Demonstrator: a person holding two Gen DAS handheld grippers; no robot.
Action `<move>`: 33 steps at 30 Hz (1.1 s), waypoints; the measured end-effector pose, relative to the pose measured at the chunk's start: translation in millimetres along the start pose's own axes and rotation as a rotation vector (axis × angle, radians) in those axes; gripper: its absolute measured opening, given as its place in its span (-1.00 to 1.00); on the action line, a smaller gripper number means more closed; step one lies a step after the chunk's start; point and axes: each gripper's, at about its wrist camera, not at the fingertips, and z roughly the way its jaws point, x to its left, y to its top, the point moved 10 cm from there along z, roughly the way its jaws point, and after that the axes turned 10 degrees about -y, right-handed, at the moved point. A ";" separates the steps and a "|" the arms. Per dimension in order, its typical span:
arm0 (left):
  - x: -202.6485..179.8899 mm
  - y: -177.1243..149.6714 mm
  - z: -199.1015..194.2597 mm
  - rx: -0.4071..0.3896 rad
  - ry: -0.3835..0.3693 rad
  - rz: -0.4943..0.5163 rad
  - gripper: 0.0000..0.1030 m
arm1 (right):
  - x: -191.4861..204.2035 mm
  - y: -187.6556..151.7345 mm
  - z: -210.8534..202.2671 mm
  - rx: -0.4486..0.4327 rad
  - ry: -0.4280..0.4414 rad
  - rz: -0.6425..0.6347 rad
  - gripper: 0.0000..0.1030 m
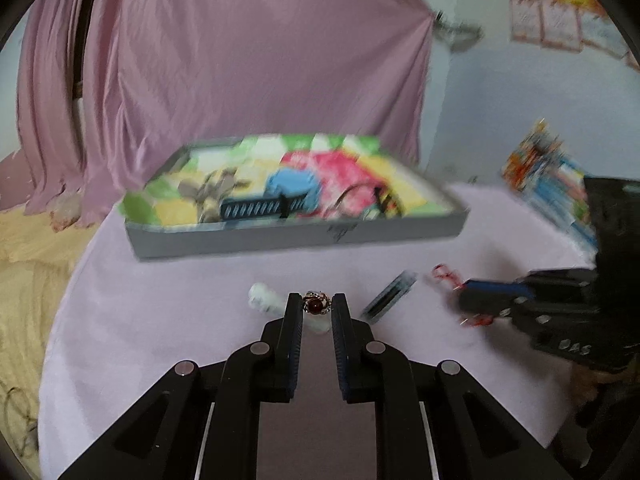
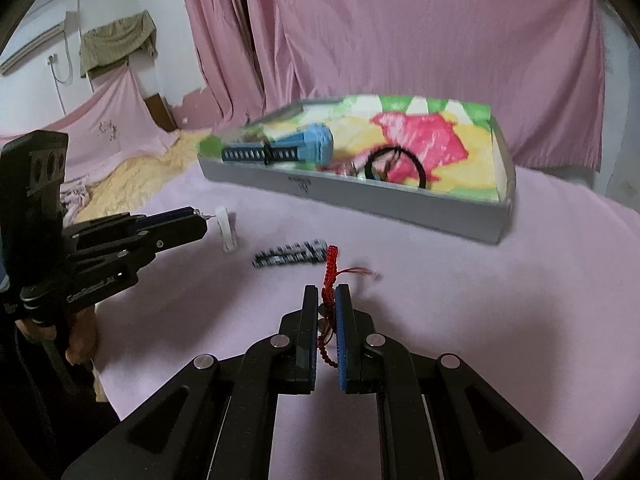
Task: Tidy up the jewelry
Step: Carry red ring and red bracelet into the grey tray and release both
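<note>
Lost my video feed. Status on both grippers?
Left gripper shut on ring. Right gripper shut on red bracelet. Tray ahead, path clear.

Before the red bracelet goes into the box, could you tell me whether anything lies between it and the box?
Only low items: the right gripper holds the red bracelet, and a dark patterned clip lies on the pink cloth toward the box. Lifted, nothing visible blocks it.

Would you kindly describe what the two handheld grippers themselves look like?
Both the left gripper and the right gripper are matte black linkage frames with round silver pivot pins and two flat parallel fingers faced with ribbed blue pads. Grey lettering, too blurred to read, marks the side of each body.
</note>
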 end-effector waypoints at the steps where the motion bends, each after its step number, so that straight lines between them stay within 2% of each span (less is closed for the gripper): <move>1: -2.9 3.6 -2.7 -0.025 -0.004 0.011 -0.73 | 0.7 3.3 -1.6 -0.014 0.003 0.001 -0.85; 6: -16.5 26.0 -6.7 -0.093 -0.007 0.057 -0.73 | -1.8 27.5 -18.8 -0.100 -0.002 0.005 -0.85; 10: -19.3 36.5 4.9 -0.071 -0.077 0.016 -0.73 | -14.6 49.3 -28.6 -0.169 -0.014 0.050 -0.85; 12: -15.1 42.1 10.8 -0.074 -0.056 0.015 -0.73 | -21.8 58.2 -29.2 -0.189 -0.016 0.081 -0.85; 21: -15.0 76.1 43.3 -0.055 -0.099 0.008 -0.73 | -45.0 106.9 -13.7 -0.253 -0.040 0.139 -0.85; 25: -8.0 80.6 69.9 0.003 -0.085 0.008 -0.73 | -53.8 115.0 9.4 -0.225 -0.039 0.174 -0.85; 33: -1.7 66.6 97.3 0.098 -0.047 0.021 -0.73 | -56.1 96.6 54.6 -0.095 -0.037 0.187 -0.85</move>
